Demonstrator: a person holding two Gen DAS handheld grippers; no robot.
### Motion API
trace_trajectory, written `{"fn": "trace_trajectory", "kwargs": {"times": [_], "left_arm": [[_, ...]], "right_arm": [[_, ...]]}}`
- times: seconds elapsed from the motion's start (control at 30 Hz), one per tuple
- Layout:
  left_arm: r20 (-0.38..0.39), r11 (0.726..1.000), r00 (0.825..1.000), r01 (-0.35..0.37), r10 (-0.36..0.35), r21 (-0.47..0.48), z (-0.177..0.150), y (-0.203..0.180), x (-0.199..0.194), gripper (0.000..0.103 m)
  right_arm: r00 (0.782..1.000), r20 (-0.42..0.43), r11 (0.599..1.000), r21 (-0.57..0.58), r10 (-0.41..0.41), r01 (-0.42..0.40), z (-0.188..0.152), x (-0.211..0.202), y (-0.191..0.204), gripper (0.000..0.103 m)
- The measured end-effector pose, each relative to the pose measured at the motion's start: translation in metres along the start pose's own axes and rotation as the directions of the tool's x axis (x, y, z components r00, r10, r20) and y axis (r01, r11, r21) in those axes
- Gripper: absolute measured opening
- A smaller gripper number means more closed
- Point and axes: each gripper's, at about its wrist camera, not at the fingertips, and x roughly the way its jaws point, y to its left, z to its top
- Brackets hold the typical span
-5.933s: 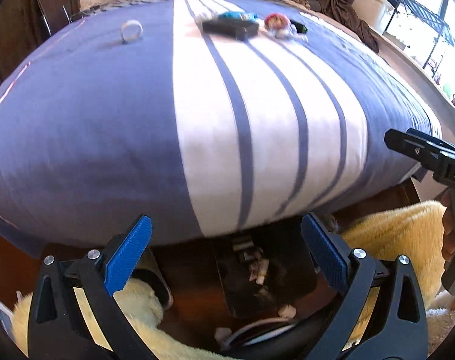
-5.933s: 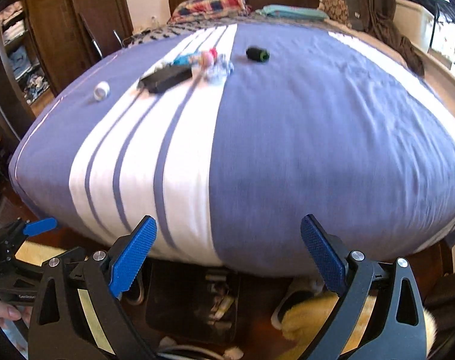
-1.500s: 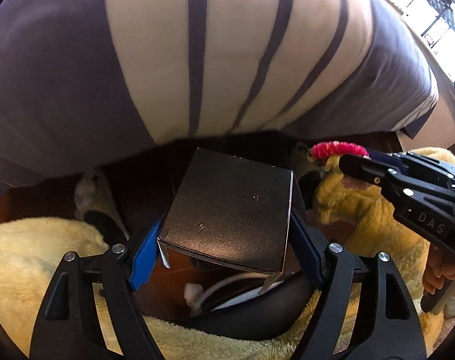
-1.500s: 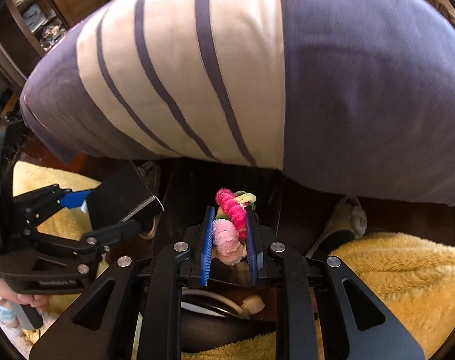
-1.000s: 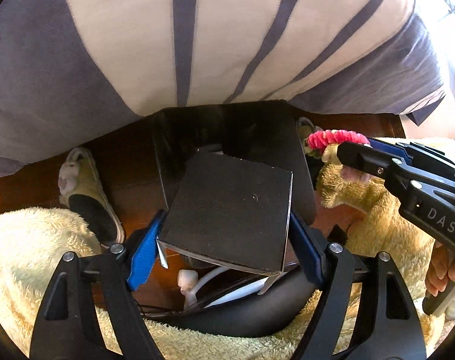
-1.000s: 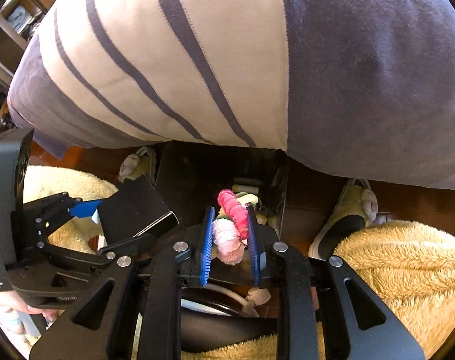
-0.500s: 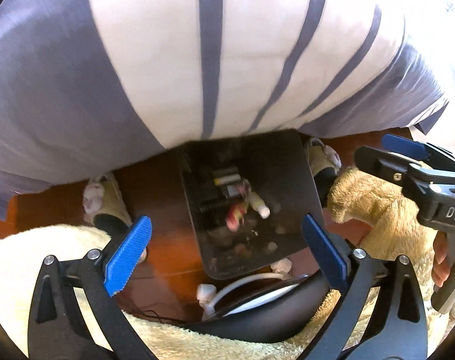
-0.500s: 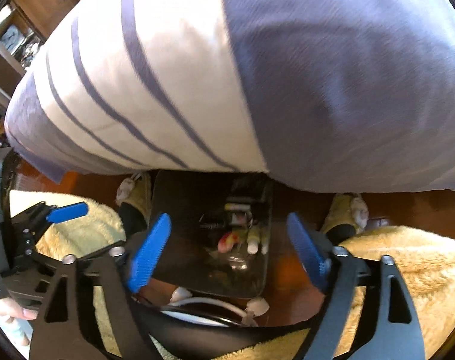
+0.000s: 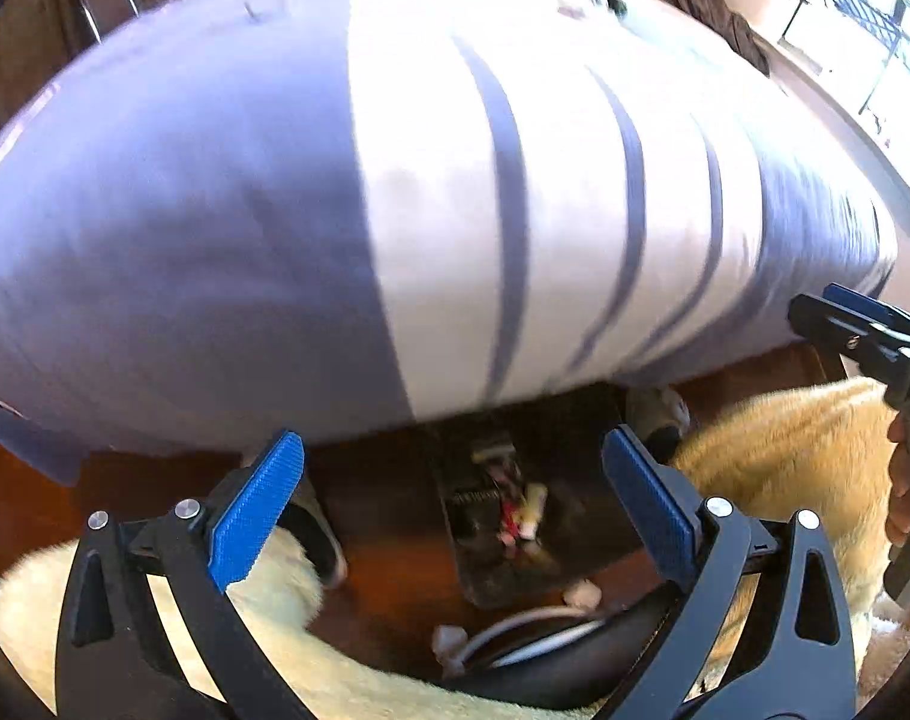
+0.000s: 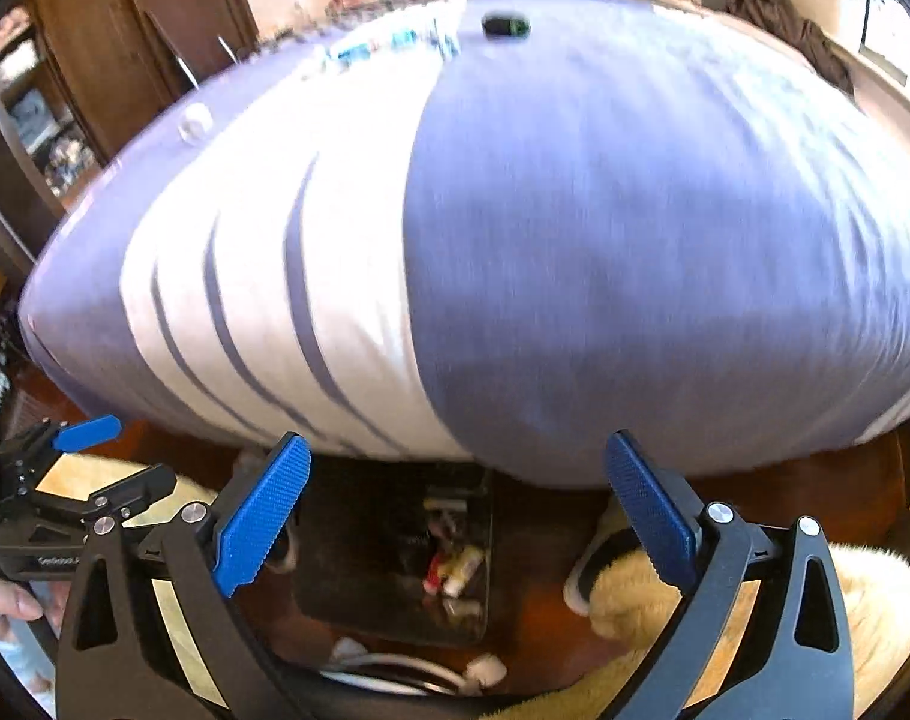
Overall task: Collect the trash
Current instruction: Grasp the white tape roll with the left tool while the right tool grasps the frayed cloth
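Bedroom floor of dark wood ran under the foot of a bed (image 10: 574, 252) dressed in a blue cover with white stripes, and a black bin (image 10: 359, 558) stood on that floor just at the bed's edge, scraps of trash (image 10: 455, 567) lying in its bottom. Both tools were raised and aimed over the mattress. The left gripper (image 9: 455, 504) had its blue pads spread wide with nothing between them; the right gripper (image 10: 460, 510) likewise stood wide and empty. Far up the cover, near the pillows, more litter waited: a dark cylinder (image 10: 505, 26), a pale round piece (image 10: 195, 118) toward the left edge, and a bluish cluster (image 10: 395, 39) too smeared by motion blur to identify with confidence.

To do the next reach well, each tool should probably commit to a separate item, the right to the dark cylinder and the left to the pale round piece, descending with the pads straddling the item so the soft cover is not pinched along with it.

A second and a half before, the left tool had been clamped on a black box and the right on a pink fuzzy bundle over the bin; both had since been released and the views had swung up from the bin to the bed.
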Motion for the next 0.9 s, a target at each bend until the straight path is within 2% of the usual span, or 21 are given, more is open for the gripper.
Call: {"fn": "trace_trajectory", "kwargs": {"times": [0.13, 0.37, 0.53, 0.6, 0.9], "left_arm": [[0.055, 1.000, 0.998, 0.000, 0.002, -0.029, 0.027, 0.015, -0.015, 0.095], [0.123, 0.994, 0.988, -0.085, 0.093, -0.066, 0.089, 0.045, -0.026, 0.095], [0.157, 0.987, 0.979, -0.111, 0.128, -0.113, 0.129, 0.067, -0.019, 0.095], [0.155, 0.982, 0.975, -0.143, 0.162, -0.125, 0.143, 0.076, -0.017, 0.095], [0.146, 0.975, 0.967, -0.193, 0.208, -0.111, 0.190, 0.097, 0.009, 0.095]], "right_arm": [[0.997, 0.070, 1.000, -0.017, -0.014, 0.015, 0.035, -0.012, 0.000, 0.099], [0.992, 0.126, 0.999, -0.029, -0.027, 0.030, 0.095, -0.005, 0.005, 0.099], [0.990, 0.136, 0.999, -0.033, -0.028, 0.033, 0.130, 0.014, 0.008, 0.099], [0.991, 0.131, 0.999, -0.040, -0.031, 0.037, 0.147, 0.027, 0.012, 0.099], [0.992, 0.113, 0.994, -0.096, -0.048, 0.059, 0.190, 0.069, 0.027, 0.098]]}}
